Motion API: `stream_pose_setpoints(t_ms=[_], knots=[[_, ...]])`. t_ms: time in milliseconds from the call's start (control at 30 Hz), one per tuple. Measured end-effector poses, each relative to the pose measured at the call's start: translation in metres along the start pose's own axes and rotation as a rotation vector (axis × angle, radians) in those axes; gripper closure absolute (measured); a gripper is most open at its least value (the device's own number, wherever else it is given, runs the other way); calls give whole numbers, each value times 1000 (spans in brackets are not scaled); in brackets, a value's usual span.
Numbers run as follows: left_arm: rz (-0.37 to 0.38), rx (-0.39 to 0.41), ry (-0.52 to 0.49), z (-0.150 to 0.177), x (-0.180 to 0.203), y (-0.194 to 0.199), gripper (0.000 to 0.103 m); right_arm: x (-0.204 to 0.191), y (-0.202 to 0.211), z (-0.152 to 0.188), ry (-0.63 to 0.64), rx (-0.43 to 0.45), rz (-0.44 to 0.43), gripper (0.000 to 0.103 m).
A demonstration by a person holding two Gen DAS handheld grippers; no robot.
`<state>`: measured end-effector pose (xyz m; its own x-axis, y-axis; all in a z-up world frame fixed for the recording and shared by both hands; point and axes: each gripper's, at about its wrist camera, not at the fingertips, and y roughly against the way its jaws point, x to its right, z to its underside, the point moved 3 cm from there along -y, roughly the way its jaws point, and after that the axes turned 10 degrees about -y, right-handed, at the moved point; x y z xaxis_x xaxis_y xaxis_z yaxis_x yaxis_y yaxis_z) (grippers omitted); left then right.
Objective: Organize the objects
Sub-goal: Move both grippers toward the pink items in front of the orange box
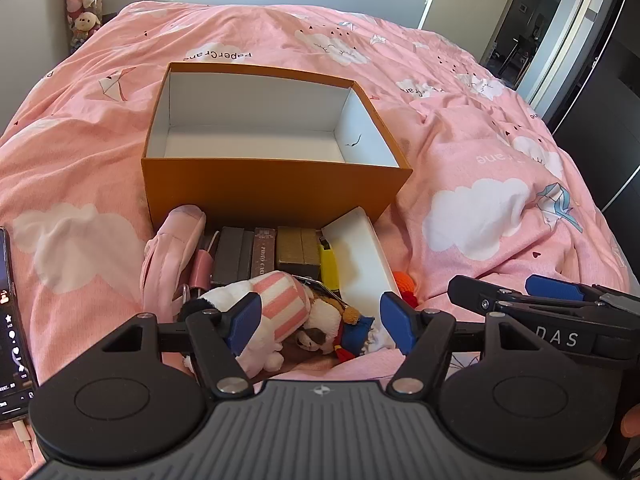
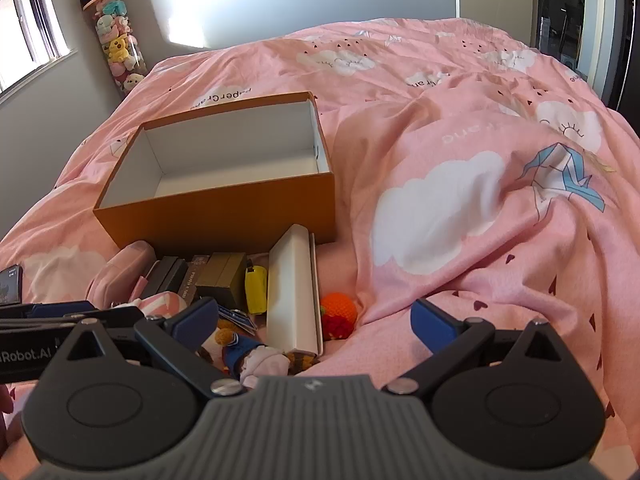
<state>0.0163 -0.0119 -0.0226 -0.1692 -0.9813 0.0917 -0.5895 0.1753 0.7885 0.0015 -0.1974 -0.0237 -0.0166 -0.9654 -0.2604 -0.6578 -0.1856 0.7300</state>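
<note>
Plush toy (image 1: 276, 312) between wide left tool (image 1: 320, 322) fingers — perhaps untouched; right tool (image 2: 316, 322) wide too.

Duvet (image 1: 460, 132): pink, white cloud print, blue paper-crane motif, small dark hearts.
Box (image 1: 272, 192): orange-brown outside, white inside.
Plush toy (image 1: 276, 312): white body, pink-and-white striped cap.
Small doll (image 1: 356, 334): blue outfit, brown head.
Lighter (image 1: 330, 268): yellow.
Flat case (image 1: 360, 252): white.
Pouch (image 1: 172, 252): pale pink.
Crochet ball (image 2: 338, 307): orange, red part below.
Left claw (image 1: 320, 320), right claw (image 2: 316, 320): black arms, blue pads.
</note>
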Motion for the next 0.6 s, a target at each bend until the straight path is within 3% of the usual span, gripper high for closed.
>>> stream_pose_setpoints(t_ms=[600], knots=[[0,-1,-1,0,0,0,25,0,-1,1,-2,-10,-1,1]])
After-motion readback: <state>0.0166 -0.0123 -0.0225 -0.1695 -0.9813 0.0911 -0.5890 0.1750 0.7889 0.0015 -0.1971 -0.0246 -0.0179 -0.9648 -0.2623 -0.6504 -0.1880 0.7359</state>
